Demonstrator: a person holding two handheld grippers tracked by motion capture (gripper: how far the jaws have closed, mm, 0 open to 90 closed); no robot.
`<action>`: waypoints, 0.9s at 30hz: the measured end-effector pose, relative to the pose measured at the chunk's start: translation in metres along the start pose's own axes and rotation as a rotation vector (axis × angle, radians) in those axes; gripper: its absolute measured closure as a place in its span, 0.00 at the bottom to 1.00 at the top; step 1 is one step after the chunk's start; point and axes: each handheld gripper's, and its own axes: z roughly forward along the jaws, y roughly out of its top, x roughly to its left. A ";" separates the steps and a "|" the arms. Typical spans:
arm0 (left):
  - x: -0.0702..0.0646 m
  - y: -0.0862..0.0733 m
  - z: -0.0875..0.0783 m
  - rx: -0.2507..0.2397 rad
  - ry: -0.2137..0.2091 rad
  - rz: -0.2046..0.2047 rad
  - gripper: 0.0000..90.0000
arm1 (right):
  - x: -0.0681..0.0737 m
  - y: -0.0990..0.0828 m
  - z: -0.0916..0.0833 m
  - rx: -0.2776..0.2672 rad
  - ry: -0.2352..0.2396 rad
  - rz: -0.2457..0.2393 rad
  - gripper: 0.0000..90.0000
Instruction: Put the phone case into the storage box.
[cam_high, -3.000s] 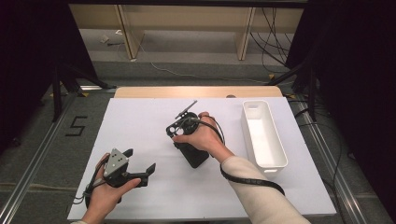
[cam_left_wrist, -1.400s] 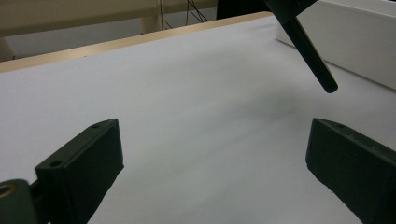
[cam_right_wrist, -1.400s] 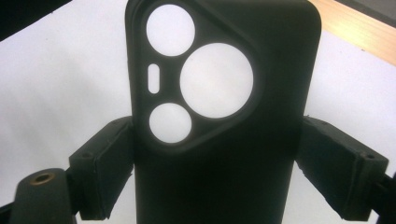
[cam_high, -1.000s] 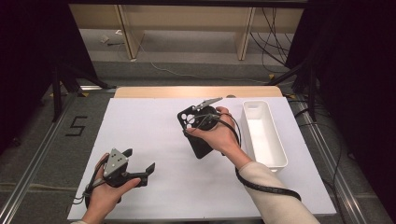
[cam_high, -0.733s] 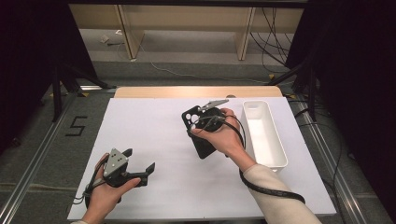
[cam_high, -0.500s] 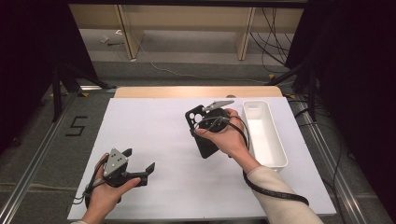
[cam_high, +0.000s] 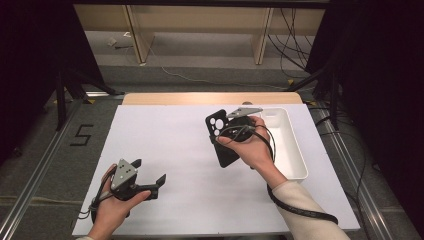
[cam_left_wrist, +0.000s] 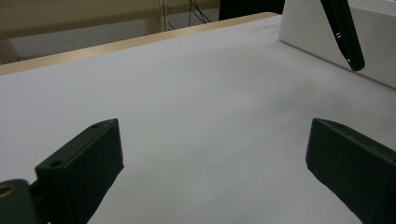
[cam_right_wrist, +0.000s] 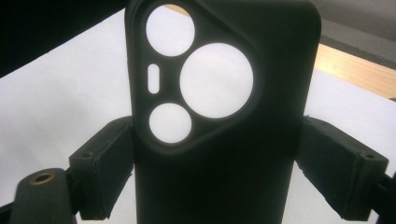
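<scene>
At the near left corner of the white worktop (cam_high: 190, 150) we see our left tool (cam_high: 150, 181) resting low in the left hand (cam_high: 112, 207), its two black jaws spread wide with bare white surface between them in the left gripper view. Toward the middle right, our right hand (cam_high: 255, 150) lifts the right tool (cam_high: 226, 131) above the worktop. It is clenched on a black phone case (cam_high: 223, 137): in the right gripper view the jaws press against the case's two long edges, and the case stands upright with its camera cut-outs at the top. From above the case looks tilted, its lower end perhaps clear of the worktop, though we cannot be sure at this angle. Just to the right of that hand lies a white rectangular tray (cam_high: 292, 150), lengthwise along the right side of the worktop.
</scene>
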 end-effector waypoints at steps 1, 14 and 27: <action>0.000 0.000 0.000 0.000 -0.001 0.002 0.04 | -0.001 0.000 -0.001 -0.005 0.001 0.003 0.18; 0.002 0.000 0.000 -0.003 0.003 0.000 0.04 | -0.011 -0.012 -0.014 -0.077 -0.009 0.030 0.18; 0.002 0.000 -0.001 -0.005 0.009 0.001 0.04 | -0.023 -0.019 -0.026 -0.113 -0.036 0.039 0.18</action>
